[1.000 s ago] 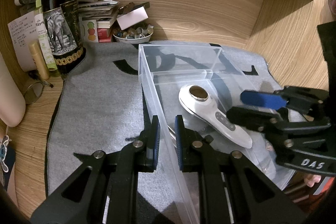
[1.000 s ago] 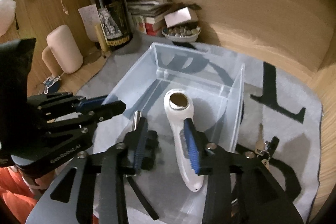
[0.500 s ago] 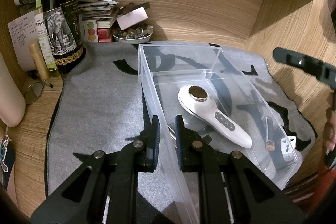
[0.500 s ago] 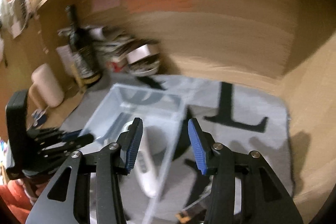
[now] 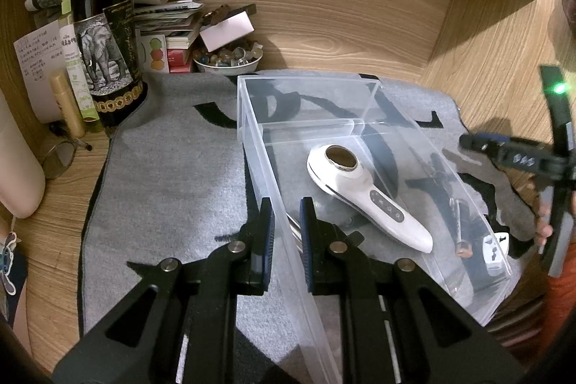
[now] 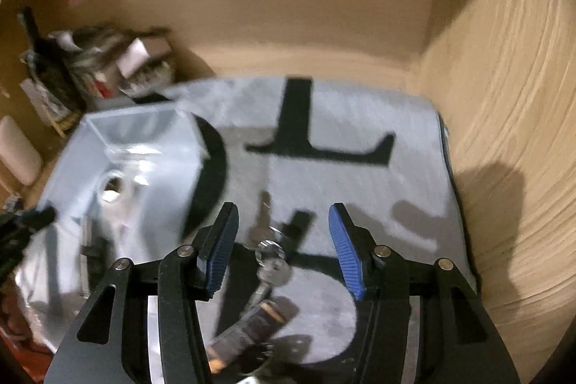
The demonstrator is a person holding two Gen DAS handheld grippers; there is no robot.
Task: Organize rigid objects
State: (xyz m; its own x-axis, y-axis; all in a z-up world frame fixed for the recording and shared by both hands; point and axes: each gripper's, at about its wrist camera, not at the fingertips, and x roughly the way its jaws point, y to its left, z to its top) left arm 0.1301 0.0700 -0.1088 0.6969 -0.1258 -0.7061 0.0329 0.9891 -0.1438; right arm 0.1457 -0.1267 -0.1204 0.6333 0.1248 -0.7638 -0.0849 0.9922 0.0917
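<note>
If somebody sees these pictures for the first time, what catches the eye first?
Probably the white handheld device lying inside the clear plastic box on the grey mat. Next, the dark wine bottle with an elephant label, standing upright at the mat's far left corner.

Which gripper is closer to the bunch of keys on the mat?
Right. The right gripper hangs open directly over the keys; the left gripper is clamped on the clear box's far wall.

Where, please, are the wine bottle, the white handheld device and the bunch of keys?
wine bottle (image 5: pixel 104 60), left wrist view, on its elephant label.
white handheld device (image 5: pixel 363 191), left wrist view, on its body.
bunch of keys (image 6: pixel 271 261), right wrist view, on the ring.
</note>
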